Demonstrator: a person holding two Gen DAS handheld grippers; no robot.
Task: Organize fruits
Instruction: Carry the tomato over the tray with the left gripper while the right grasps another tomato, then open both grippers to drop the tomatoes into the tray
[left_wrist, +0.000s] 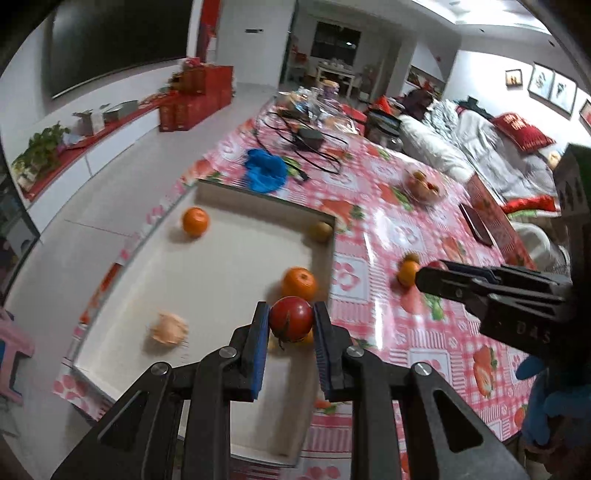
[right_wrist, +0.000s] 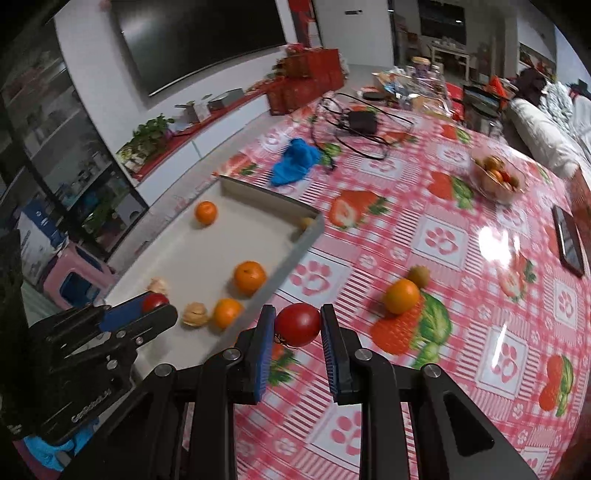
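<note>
Bright indoor light; tablecloth (right_wrist: 491, 236) glare; motion blur, perhaps; fisheye-warped edges.

- My left gripper (left_wrist: 290, 320) looks like matt black plastic, with ribbed blue pads (left_wrist: 261, 325) and bright metal pivot screws.
- The tomato (left_wrist: 291, 318) it pinches has smooth, glossy red skin.
- The right gripper's tomato (right_wrist: 298, 324) shines the same way.
- The tablecloth (right_wrist: 443, 236) reads as slick plastic; I see lamp glare on it.
- The tray (left_wrist: 221, 273) is matt off-white, smooth inside.
- The oranges (left_wrist: 299, 283) have a dimpled, slightly shiny peel.
- The blue cloth (right_wrist: 294, 161) is soft and crumpled.
</note>
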